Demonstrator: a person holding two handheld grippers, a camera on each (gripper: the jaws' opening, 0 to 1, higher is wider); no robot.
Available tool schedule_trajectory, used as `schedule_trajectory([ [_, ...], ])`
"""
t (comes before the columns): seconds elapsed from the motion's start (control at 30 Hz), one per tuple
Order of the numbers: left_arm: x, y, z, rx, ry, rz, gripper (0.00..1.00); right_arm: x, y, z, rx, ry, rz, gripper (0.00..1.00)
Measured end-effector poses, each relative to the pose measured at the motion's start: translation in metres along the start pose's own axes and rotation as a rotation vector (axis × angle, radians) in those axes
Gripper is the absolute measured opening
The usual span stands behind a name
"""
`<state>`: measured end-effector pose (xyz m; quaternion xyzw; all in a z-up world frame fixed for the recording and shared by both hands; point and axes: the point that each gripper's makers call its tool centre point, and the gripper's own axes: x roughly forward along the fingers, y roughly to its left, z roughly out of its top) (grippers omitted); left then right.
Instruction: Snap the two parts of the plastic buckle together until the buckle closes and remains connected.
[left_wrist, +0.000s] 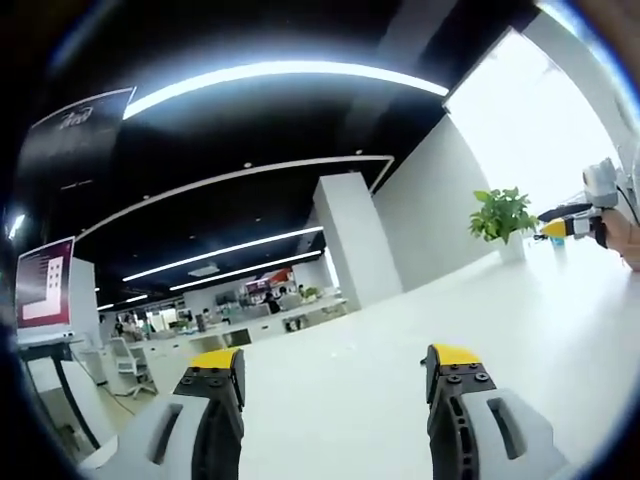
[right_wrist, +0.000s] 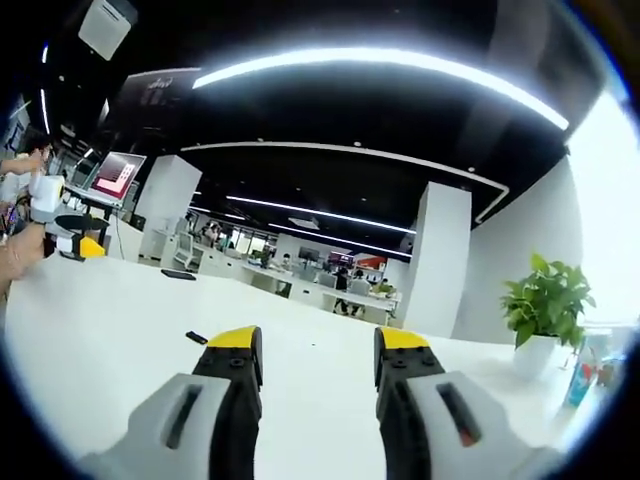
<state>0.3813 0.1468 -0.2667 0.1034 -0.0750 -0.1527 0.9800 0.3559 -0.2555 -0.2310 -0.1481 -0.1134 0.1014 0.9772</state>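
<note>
My left gripper (left_wrist: 335, 360) is open above the white table (left_wrist: 380, 400), with nothing between its yellow-tipped jaws. My right gripper (right_wrist: 318, 345) is open too, and empty. In the right gripper view a small black piece (right_wrist: 196, 338) lies on the table just left of my left jaw. It is too small to tell whether it is a buckle part. Farther back lies a flat dark thing (right_wrist: 178, 274). The right gripper (left_wrist: 572, 226) also comes into the left gripper view at the right edge, held by a hand. The left gripper (right_wrist: 82, 246) appears at the left edge of the right gripper view.
A potted green plant (left_wrist: 500, 213) (right_wrist: 545, 295) stands on the table near a white wall. A white pillar (left_wrist: 355, 240), office desks with people and a lit screen (right_wrist: 115, 172) lie beyond. A blue item (right_wrist: 580, 385) sits at the right edge.
</note>
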Motion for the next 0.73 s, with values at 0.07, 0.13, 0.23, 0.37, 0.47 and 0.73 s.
schedule_trajectory([
  [0.07, -0.0004, -0.0004, -0.0002, 0.002, 0.002, -0.001, 0.75, -0.0001, 0.0013, 0.0008, -0.002, -0.002, 0.005, 0.45],
  [0.13, -0.001, -0.0001, -0.0001, 0.002, 0.002, 0.001, 0.75, -0.0003, 0.0025, 0.001, -0.005, -0.002, 0.011, 0.45],
  [0.23, -0.0021, 0.0011, 0.0009, 0.0, -0.002, 0.006, 0.75, -0.0006, 0.0028, 0.0, -0.007, 0.005, 0.012, 0.44],
  [0.37, -0.0021, 0.0015, 0.0004, -0.005, 0.001, 0.008, 0.75, -0.002, 0.0028, 0.0031, -0.011, -0.007, 0.012, 0.44],
  [0.47, -0.0013, 0.0011, 0.001, -0.006, 0.0, 0.006, 0.75, -0.002, 0.0023, 0.0024, -0.016, -0.003, 0.01, 0.44],
  [0.73, -0.0004, -0.0011, 0.002, 0.002, -0.001, 0.0, 0.75, -0.0015, -0.0018, -0.0004, -0.008, 0.008, -0.002, 0.44],
])
